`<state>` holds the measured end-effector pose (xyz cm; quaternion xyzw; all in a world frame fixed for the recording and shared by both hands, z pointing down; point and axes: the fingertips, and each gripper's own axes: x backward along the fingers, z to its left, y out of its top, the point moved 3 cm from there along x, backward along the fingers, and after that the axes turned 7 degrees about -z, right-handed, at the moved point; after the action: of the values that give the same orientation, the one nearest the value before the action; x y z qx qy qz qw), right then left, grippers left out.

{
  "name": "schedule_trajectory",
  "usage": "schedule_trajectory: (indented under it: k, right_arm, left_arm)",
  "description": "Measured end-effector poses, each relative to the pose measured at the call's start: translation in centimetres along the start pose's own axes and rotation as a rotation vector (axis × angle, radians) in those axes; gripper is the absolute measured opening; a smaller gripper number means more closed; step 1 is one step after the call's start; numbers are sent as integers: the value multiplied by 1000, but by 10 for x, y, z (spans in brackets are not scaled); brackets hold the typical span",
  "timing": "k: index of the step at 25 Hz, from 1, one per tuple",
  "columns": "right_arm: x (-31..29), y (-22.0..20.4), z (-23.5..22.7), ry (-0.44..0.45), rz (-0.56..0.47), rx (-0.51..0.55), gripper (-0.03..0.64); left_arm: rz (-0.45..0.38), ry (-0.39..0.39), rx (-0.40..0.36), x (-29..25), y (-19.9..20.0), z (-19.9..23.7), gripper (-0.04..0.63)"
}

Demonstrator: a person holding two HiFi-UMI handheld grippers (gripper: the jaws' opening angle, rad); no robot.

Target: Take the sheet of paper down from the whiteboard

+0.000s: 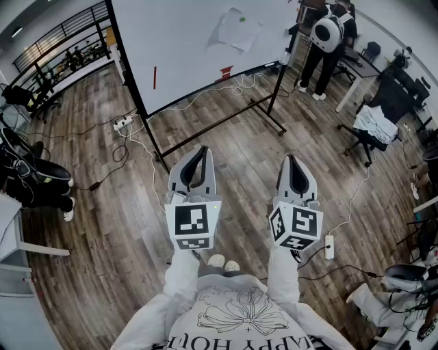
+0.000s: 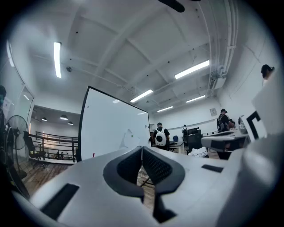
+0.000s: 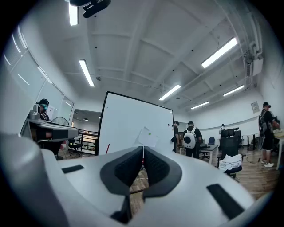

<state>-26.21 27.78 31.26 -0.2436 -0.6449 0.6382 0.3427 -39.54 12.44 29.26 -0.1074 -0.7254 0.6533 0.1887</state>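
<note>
A white sheet of paper [image 1: 239, 29] hangs tilted on the whiteboard [image 1: 185, 48], pinned by a small green magnet [image 1: 241, 19]. The board stands well ahead of me on a black wheeled frame. My left gripper [image 1: 203, 148] and right gripper [image 1: 290, 158] are held level side by side, far short of the board, both shut with nothing between the jaws. In the left gripper view the paper [image 2: 126, 139] shows small above the shut left gripper [image 2: 141, 149]. In the right gripper view the paper [image 3: 147, 137] sits just above the shut right gripper [image 3: 143, 148].
Two red markers [image 1: 155, 76] are on the board. Cables and a power strip [image 1: 123, 124] lie on the wooden floor near the board's frame [image 1: 219, 133]. A person with a white backpack [image 1: 327, 33] stands right of the board by desks and office chairs [image 1: 369, 126].
</note>
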Motion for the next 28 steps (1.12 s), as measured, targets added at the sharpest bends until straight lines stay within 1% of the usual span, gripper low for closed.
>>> schedule_trajectory:
  k: [17, 24, 28]
  right_arm:
    - [-42, -15, 16, 5, 0, -8, 8]
    - [-60, -26, 16, -18, 8, -20, 9]
    - [-81, -36, 13, -9, 21, -19, 9]
  left_arm:
    - [1, -10, 4, -34, -18, 32, 6]
    - [21, -25, 4, -53, -30, 41, 6]
    - [33, -20, 5, -73, -39, 46, 6]
